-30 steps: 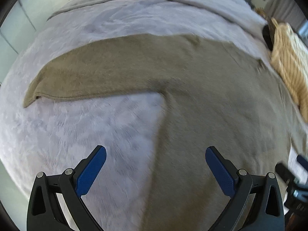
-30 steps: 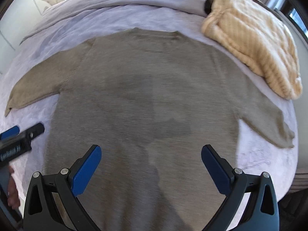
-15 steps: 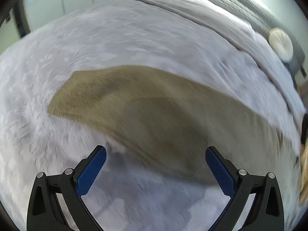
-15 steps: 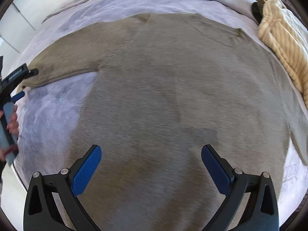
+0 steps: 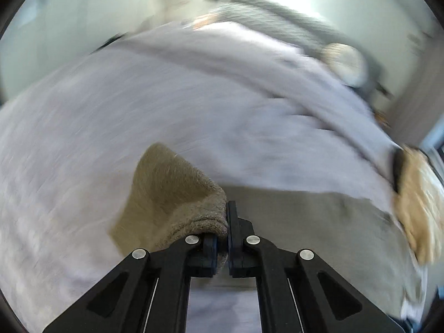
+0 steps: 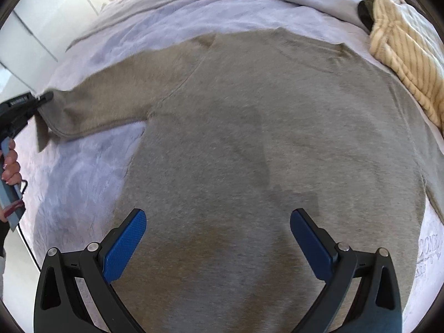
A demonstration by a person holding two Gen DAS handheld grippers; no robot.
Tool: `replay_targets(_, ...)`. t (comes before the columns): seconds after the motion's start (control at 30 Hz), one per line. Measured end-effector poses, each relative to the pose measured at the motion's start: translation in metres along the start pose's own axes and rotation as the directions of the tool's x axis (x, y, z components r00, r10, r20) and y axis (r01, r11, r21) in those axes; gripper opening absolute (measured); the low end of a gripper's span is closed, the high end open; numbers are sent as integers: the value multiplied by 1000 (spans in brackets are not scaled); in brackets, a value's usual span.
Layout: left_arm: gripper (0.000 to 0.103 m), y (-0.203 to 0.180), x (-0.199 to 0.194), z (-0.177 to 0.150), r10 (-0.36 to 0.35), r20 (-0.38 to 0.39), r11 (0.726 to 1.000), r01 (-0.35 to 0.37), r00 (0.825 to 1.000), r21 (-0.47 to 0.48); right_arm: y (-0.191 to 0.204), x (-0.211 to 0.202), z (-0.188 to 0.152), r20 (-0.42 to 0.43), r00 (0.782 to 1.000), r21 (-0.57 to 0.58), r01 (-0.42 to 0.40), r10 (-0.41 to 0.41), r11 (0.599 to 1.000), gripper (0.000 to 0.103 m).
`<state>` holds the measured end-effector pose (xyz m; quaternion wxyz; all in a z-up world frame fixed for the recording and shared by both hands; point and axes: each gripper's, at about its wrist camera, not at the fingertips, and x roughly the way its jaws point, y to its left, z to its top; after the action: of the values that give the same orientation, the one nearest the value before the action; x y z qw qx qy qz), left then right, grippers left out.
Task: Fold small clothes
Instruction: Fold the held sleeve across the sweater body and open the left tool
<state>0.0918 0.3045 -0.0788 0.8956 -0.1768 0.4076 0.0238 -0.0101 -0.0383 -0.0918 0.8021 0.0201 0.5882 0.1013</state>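
An olive-grey knit sweater [image 6: 263,144] lies flat on the lilac bedspread [image 6: 83,172], front up, neckline at the far side. My left gripper [image 5: 227,216] is shut on the cuff of the sweater's left sleeve [image 5: 177,202], which bunches over its left finger; in the right wrist view the same gripper [image 6: 45,97] pinches the sleeve end at the far left. My right gripper [image 6: 217,229] is open and empty, hovering over the sweater's lower body.
A cream striped knit garment [image 6: 408,47] lies at the far right of the bed, also in the left wrist view [image 5: 419,202]. Grey pillows [image 5: 277,19] sit at the bed's head. The bed edge and floor run along the left [image 6: 16,249].
My left gripper went from open above the sleeve to shut on the sleeve cuff and has lifted it. My right gripper stays open and has shifted slightly over the sweater body.
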Motion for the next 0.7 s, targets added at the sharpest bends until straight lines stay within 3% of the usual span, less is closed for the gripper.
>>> replay_targets(0.03,6,-28,-2,3,-54,11,997,53,998,62,-6,-4,0,12,1000,11,-1,0,1000,103)
replay_targets(0.1,6,-73,-5,4,-99,25,983,94,995,160,-22,-14,0,39,999,38,3,-4,999,103)
replay_targets(0.17,6,-127,-2,-1,-160,24,950,148,987,274,-42,-25,1,65,998,68,14,-19,998,103)
replay_targets(0.33,6,-235,34,-35,-285,-129,879,313,950,359,-96,-46,1,102,992,142,59,-74,988,103)
replay_targets(0.5,6,-302,77,-95,-240,-281,846,343,929,409,-157,-48,-7,84,990,251,89,-113,964,103)
replay_targets(0.63,7,-319,97,-130,-97,-310,835,247,946,492,-191,-42,-14,49,993,306,91,-111,948,103)
replay_targets(0.7,26,-311,90,-134,-70,-300,831,222,951,510,-198,-41,-15,39,993,314,91,-109,945,103)
